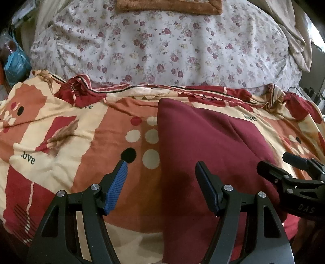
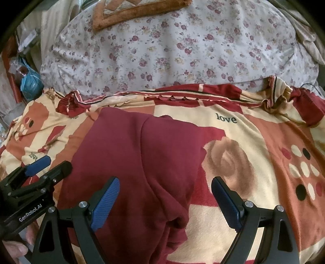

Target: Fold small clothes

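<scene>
A dark red garment (image 1: 205,146) lies flat on a patterned red, orange and cream blanket (image 1: 85,142); it shows in the right wrist view (image 2: 130,162) too, with one layer folded over along a lengthwise crease. My left gripper (image 1: 161,162) is open and empty, held above the garment's left edge. My right gripper (image 2: 165,179) is open and empty, above the garment's right part near its lower end. The right gripper also shows at the right edge of the left wrist view (image 1: 284,162), and the left gripper at the left of the right wrist view (image 2: 54,162).
A floral white quilt (image 1: 162,44) is heaped behind the blanket, with a brown fuzzy cloth (image 1: 168,6) on top. A blue plastic bag (image 1: 16,63) sits at the far left. Beige fabric (image 1: 294,34) hangs at the far right.
</scene>
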`<state>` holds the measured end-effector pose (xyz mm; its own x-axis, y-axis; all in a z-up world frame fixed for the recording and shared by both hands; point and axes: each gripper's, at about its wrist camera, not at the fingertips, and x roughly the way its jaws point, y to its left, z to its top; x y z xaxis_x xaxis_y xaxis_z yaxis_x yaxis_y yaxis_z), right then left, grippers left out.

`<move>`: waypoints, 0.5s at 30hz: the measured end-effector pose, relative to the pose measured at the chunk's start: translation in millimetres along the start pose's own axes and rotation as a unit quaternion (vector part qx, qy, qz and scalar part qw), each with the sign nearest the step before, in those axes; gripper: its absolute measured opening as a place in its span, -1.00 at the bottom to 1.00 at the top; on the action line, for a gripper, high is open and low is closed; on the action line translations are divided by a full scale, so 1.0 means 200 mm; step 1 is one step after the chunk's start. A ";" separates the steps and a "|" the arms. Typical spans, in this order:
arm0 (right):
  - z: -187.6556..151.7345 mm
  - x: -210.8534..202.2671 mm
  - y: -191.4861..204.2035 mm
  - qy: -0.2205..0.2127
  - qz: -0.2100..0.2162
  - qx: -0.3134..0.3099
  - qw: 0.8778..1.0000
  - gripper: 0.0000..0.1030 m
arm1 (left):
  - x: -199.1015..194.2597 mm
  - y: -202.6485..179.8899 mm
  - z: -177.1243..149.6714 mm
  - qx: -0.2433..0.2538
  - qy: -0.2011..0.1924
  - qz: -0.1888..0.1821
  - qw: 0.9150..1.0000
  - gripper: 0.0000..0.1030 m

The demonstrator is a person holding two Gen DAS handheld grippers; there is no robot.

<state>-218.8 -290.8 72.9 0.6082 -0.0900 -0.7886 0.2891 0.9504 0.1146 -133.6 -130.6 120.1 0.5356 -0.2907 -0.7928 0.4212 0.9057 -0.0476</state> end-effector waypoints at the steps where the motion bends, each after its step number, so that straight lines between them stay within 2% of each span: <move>1: 0.00 0.00 0.00 0.000 0.000 -0.001 1.000 0.75 | 0.00 0.00 0.00 0.000 -0.001 -0.001 1.000 0.35; 15: 0.01 0.00 0.02 0.000 0.002 0.001 1.000 0.75 | -0.01 0.02 0.00 0.005 0.000 0.008 1.000 0.35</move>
<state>-216.3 -287.1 75.5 0.6090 -0.0851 -0.7886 0.2874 0.9503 0.1193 -133.1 -125.9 121.9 0.5426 -0.2756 -0.7935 0.4200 0.9071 -0.0279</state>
